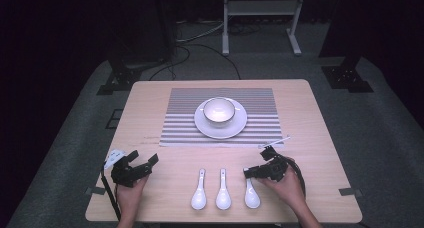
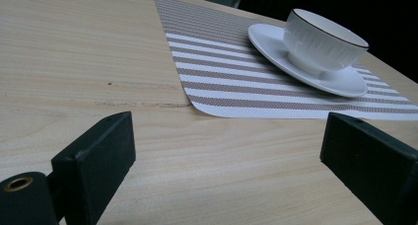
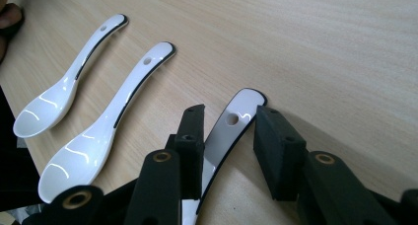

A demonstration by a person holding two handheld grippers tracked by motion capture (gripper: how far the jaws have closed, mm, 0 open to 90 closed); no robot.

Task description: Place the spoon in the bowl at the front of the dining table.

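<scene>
Right hand-held gripper (image 3: pixel 229 136) straddles the handle of the rightmost spoon (image 3: pixel 231 124), which lies flat on the counter (image 1: pixel 320 133). Jaws partly open, one on each side of the handle; left jaw looks to touch the handle edge, right jaw stands just clear, though the angle makes contact hard to judge. Not yet a clamp.

In the high view that spoon (image 1: pixel 251 195) is the 3 o'clock one of three in a row near the counter's front edge; handle points to 12 o'clock, under the right hand-held gripper (image 1: pixel 257 163). Middle spoon (image 1: pixel 223 190) and left spoon (image 1: pixel 199 192) lie untouched at its 9 o'clock.

Left hand-held gripper (image 1: pixel 145 160) rests at the counter's 8 o'clock, jaws wide open, nothing between. Bowl (image 1: pixel 218 111) on saucer (image 1: pixel 240 124) sits on striped mat (image 1: pixel 180 123) at 12 o'clock.
</scene>
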